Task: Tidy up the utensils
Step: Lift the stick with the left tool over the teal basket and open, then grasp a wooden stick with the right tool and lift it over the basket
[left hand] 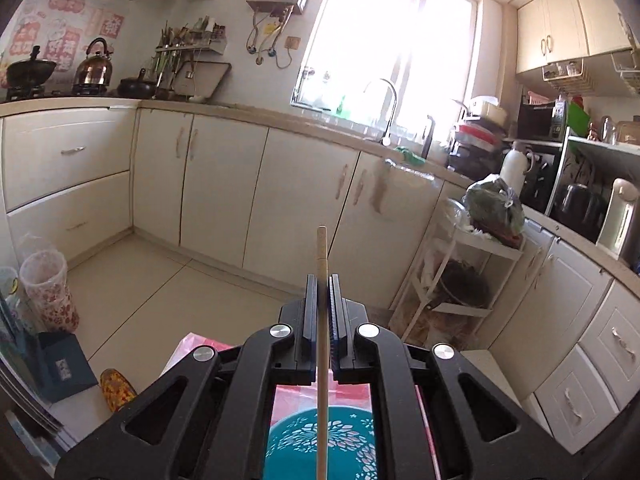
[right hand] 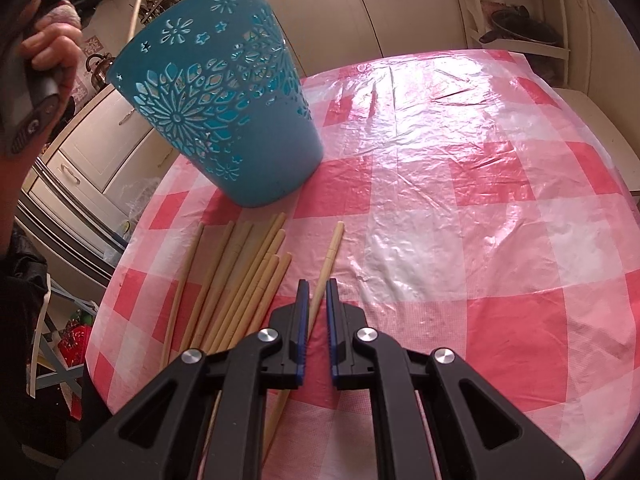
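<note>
Glossy, crinkled plastic tablecloth (right hand: 460,184) — smooth pierced plastic bucket (right hand: 224,120), matt pale wooden chopsticks (right hand: 244,280).

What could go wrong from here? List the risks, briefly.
1. The left hand-held gripper pinches one chopstick mid-length; it may pivot or slip before reaching the teal basket.
2. The basket's perforated wall could catch a tip, and a hard poke might tip it.
3. The right hand-held gripper, shut on the single chopstick, may nudge the loose pile beside it.

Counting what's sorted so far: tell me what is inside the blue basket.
The blue basket's interior cannot be seen in the right wrist view. The left wrist view shows only part of its patterned inside, crossed by the held chopstick; no contents are visible.
</note>
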Motion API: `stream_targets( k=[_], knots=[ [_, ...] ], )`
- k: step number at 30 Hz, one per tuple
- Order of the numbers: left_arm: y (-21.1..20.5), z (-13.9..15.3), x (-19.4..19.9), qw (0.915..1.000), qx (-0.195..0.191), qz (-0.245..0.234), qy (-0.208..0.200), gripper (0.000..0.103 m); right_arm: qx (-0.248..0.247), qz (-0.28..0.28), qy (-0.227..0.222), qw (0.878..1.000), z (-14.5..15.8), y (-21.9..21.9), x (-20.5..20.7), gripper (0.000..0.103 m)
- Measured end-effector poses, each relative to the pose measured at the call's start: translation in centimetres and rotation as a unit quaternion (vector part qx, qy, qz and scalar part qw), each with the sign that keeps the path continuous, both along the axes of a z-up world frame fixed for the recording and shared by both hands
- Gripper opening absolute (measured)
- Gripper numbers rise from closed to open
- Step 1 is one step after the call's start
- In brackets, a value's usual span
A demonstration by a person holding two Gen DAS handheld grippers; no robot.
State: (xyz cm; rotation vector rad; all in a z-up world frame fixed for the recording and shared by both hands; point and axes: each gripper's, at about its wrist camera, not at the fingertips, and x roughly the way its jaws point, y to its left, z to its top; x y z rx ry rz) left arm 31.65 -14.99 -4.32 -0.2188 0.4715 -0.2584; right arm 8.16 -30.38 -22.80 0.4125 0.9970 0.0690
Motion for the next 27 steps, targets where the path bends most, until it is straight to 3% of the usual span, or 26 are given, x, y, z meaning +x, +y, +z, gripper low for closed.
stream_targets(
  k=[6,11,12,17,25,27],
  knots=[
    [-0.5,-4.0,-0.2,0.998,0.053,-0.005,0.035,0.005,-0.001,0.0,0.0,1.0,-0.1,0.0,0.0,0.008],
    [-0.5,-5.6,-1.6,0.9934,0.094,-0.018,0.062,0.009,-0.008,0.005,0.006,1.0,0.0,0.2,0.2,0.008],
    [-0.1,-5.7,-2.0,0.9929,0.098,-0.017,0.065,0.012,-0.011,0.006,0.008,1.0,0.1,0.2,0.2,0.008],
    [3.5,-5.1,-5.4,0.9938,0.097,0.007,0.054,0.057,-0.035,0.01,0.024,0.999,0.3,0.9,0.6,0.008],
    [10.6,-6.7,-9.3,0.9921,0.079,0.045,0.086,0.071,-0.141,0.042,0.043,0.988,0.6,3.6,2.1,0.008],
    [11.9,-7.9,-9.8,0.9901,0.075,0.051,0.107,0.071,-0.14,0.043,0.047,0.988,0.6,3.6,2.2,0.007]
  ],
)
